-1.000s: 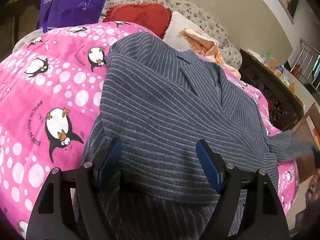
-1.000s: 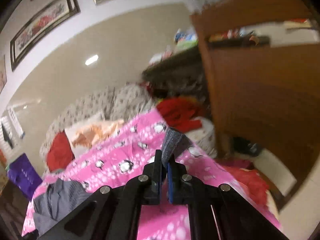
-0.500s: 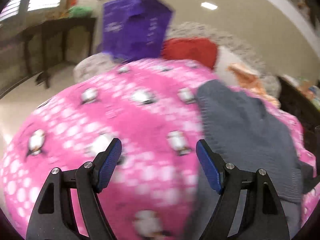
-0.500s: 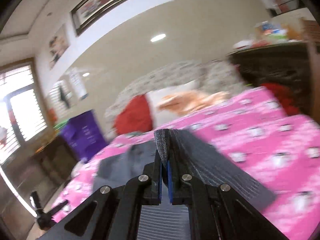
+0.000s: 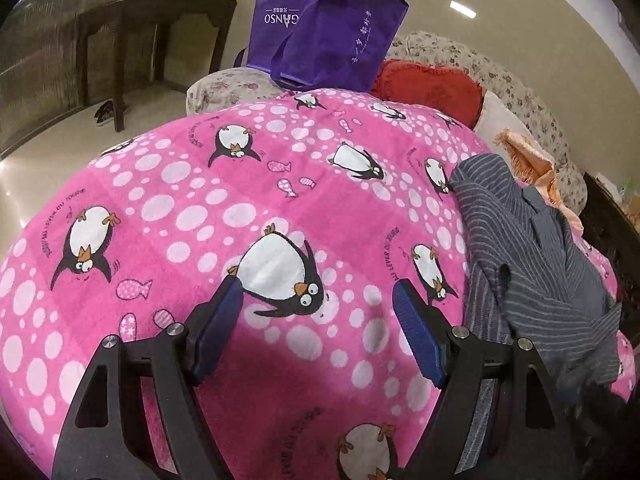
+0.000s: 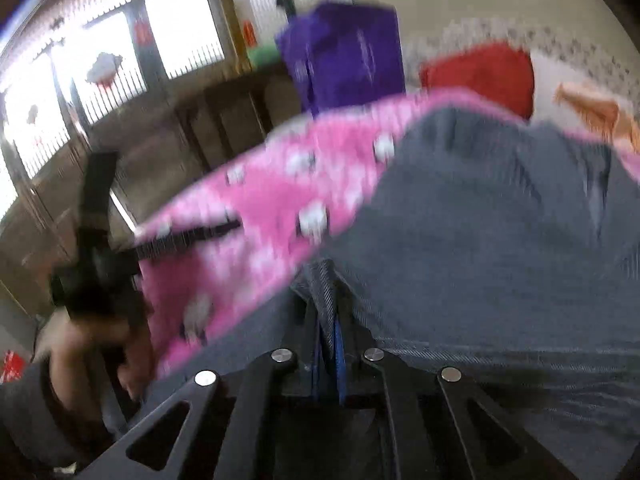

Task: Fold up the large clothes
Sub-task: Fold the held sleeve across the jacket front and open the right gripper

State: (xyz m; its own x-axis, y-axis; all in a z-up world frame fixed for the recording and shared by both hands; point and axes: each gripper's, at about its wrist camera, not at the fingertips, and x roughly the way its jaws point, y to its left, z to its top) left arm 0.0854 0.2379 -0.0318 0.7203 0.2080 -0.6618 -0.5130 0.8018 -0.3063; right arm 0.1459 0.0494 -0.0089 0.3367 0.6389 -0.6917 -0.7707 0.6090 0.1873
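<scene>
right gripper [image 6: 328, 336] first: its blue pads are sitting almost together with a strip of the grey striped jacket [image 6: 500, 240] between them, and the jaws are just beginning to part, so the grip on that fold of cloth is easing while the fabric is still lying in the narrow gap. the view here is smeared with motion, so whether the pads are still pressing the cloth is hard to tell. outward from there, the jacket is spreading up and right across the pink penguin blanket [image 6: 248, 216], covering the blanket's right side. over on the other side, the left gripper [image 5: 316, 320] is hanging wide with nothing between its blue pads, aimed down at bare blanket [image 5: 180, 208] near its front edge, the jacket [image 5: 532, 264] lying just to its right, running along the blanket's right edge toward the far corner. in the right view the hand [image 6: 96, 356] carrying that left gripper is showing at the lower left, off the blanket's left edge, sleeve at the wrist. by my read a sleeve or side panel is being laid over the body, and this is the release. next is calling for the right jaws to clear the cloth without dragging it, and the left one to reach across for the jacket's near edge.
</scene>
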